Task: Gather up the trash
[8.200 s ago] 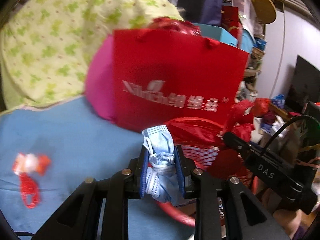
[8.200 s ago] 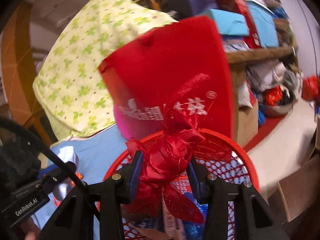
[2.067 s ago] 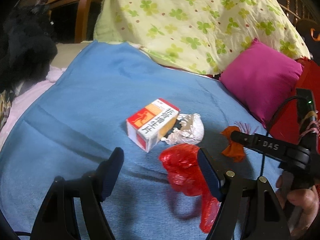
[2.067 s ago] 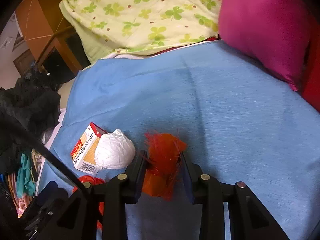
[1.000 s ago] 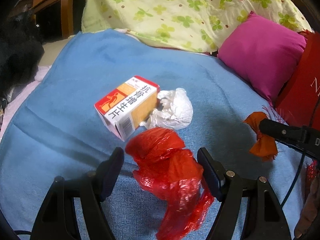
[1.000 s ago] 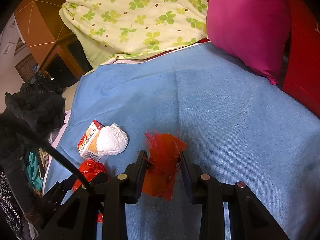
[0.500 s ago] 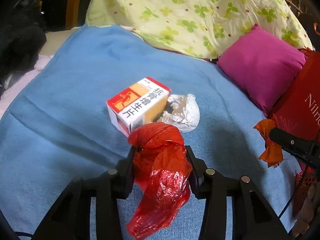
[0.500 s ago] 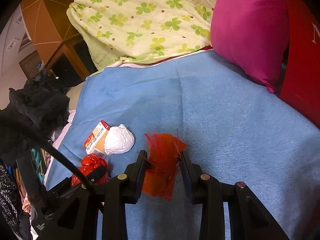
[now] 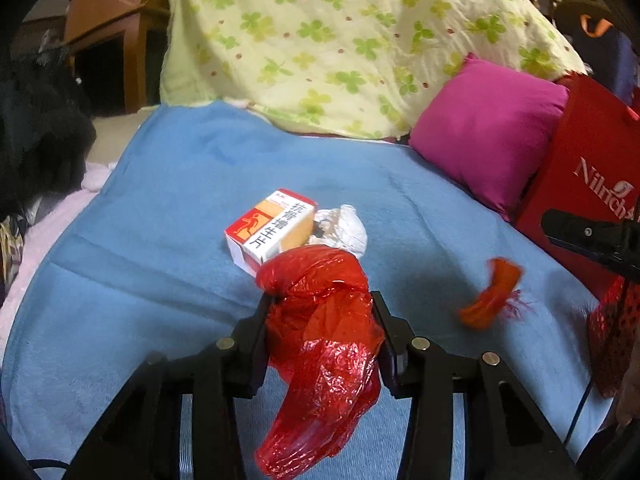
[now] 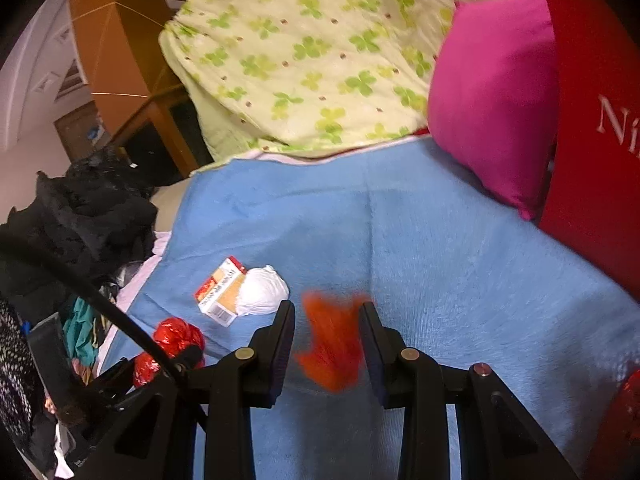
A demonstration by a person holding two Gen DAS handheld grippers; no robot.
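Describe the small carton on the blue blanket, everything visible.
The carton is a small rectangular cardboard box, white with a red-and-orange panel bearing a figure icon and Chinese characters; the right wrist view shows a barcode on one end. It looks closed and undented, lying flat on the blue blanket, set at an angle. A crumpled white wad rests against its far side. The red plastic bag in the left gripper overlaps its near corner in view; contact can't be confirmed.

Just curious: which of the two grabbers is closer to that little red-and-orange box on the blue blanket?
Left. The left gripper, shut on the red plastic bag, sits just short of the box. The right gripper is farther off, to the box's right.
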